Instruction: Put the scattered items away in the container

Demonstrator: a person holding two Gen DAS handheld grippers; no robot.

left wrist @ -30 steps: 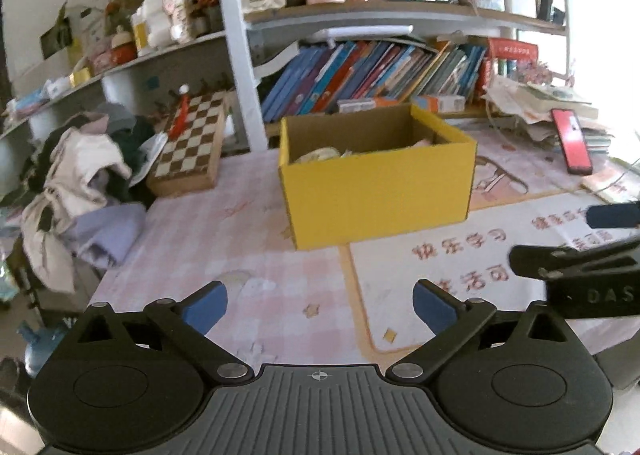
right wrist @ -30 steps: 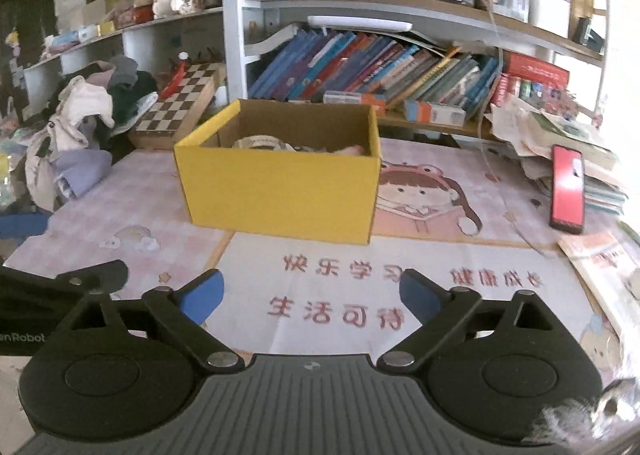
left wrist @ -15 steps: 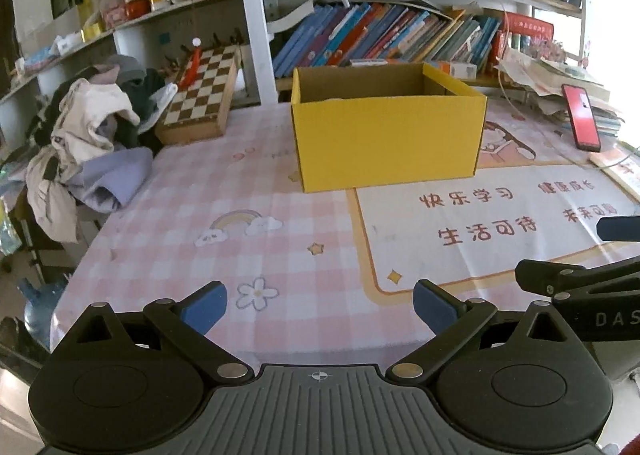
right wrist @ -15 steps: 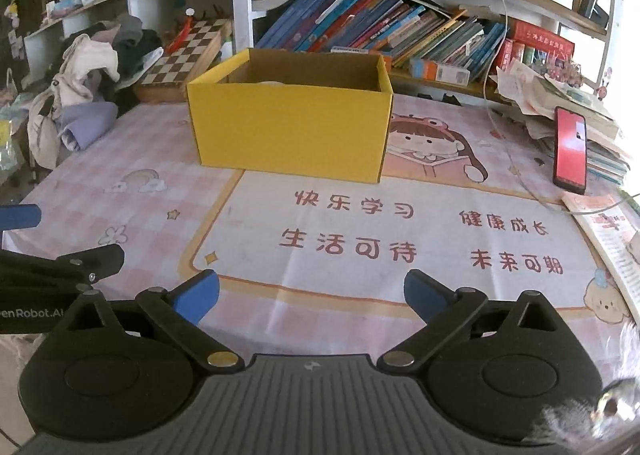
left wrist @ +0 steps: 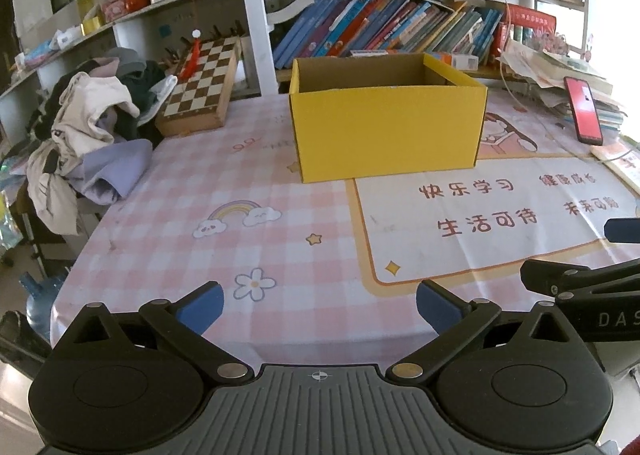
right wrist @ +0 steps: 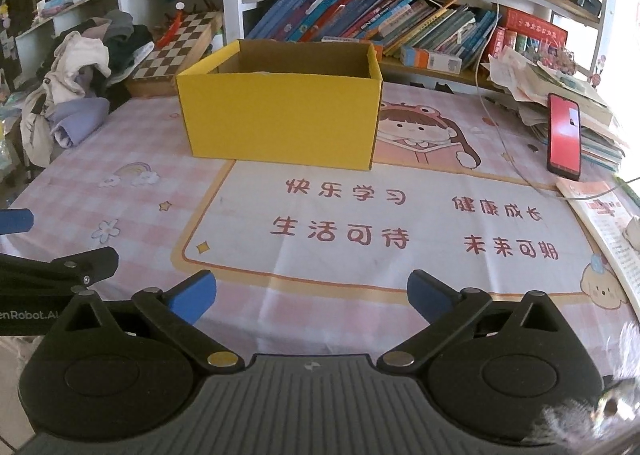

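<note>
Cluttered white shelving [left wrist: 256, 15], books [left wrist: 380, 31] behind table [left wrist: 168, 223]; daylight from right.

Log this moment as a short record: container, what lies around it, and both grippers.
container: yellow box, open top, upright on the tablecloth
contents: mostly hidden by the front wall
behind box: chessboard, leaning
table edge: phone, red screen, on a paper stack
left gripper: open, nothing between the fingers
right gripper: jaws have just been opening, wide, nothing between them

Table mat [right wrist: 400, 183] reads 快乐学习, 健康成长, 生活可待, 未来可期.
</note>
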